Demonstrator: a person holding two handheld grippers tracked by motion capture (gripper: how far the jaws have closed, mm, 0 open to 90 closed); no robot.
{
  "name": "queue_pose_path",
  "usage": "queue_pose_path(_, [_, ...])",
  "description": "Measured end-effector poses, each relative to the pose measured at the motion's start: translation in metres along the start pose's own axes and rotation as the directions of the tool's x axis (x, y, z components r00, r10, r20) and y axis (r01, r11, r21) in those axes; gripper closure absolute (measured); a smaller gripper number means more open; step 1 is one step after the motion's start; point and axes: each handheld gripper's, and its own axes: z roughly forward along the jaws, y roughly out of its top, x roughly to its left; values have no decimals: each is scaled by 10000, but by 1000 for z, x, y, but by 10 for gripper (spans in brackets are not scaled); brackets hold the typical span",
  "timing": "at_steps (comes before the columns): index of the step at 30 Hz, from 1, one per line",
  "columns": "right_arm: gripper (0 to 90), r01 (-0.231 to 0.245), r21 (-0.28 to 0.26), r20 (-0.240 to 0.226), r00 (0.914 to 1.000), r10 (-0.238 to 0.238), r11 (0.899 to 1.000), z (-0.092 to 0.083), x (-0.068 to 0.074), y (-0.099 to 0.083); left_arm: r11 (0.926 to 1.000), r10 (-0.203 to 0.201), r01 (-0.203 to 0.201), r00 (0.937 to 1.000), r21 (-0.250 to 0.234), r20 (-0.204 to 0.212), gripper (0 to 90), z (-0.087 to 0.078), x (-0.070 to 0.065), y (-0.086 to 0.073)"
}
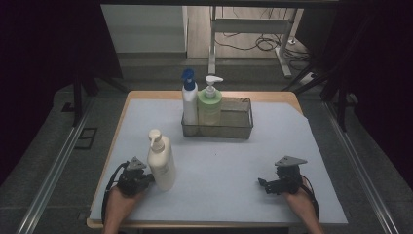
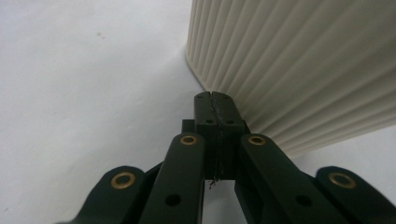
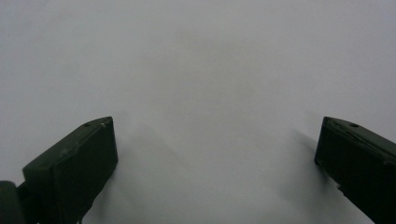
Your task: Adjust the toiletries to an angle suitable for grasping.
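While the left gripper (image 1: 146, 179) sits low at about seven o'clock on the table (image 1: 117, 222), its jaws are pressed together with nothing between them, their tips right beside the foot of the cream pump bottle (image 1: 161, 161). In the left gripper view those closed tips meet the ribbed cream wall (image 2: 299, 70) near its base; whether they touch it or stop just short is hard to tell. At about five o'clock the right gripper (image 1: 265, 185) rests on the pale sheet (image 1: 219, 170), its jaws standing wide apart over bare surface, well away from any bottle.

Farther off, near twelve o'clock, a wire basket (image 1: 238, 129) holds a white bottle with a blue pump (image 1: 189, 100) and a green bottle with a white pump (image 1: 210, 105), standing side by side at its left end, with the right part of the basket free.

Judging from this, the work in hand looks like bringing the cream bottle toward that basket, and closed tips cannot take hold of it. Doing it well would mean spreading the jaws wider than the bottle, setting them around the body somewhat above the base rather than at the very foot, and squeezing squarely across the ribs so the tall bottle does not tip or twist. A push from low down at the side risks toppling it, since the pump makes it top-heavy.
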Motion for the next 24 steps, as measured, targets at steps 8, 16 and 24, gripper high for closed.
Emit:
queue_pose_path(8, [0,19,26,-6,10000,-19,10000,0,0,0,10000,40,-42,9996,79,274,895,10,-8,11])
queue_pose_path(16, [0,6,40,-7,10000,-6,10000,0,0,0,9999,123,-122,9990,-32,425,895,19,-21,16])
queue_pose_path(24, [0,3,43,0,10000,-3,10000,0,0,1,9990,443,-438,9972,-100,602,895,27,-36,20])
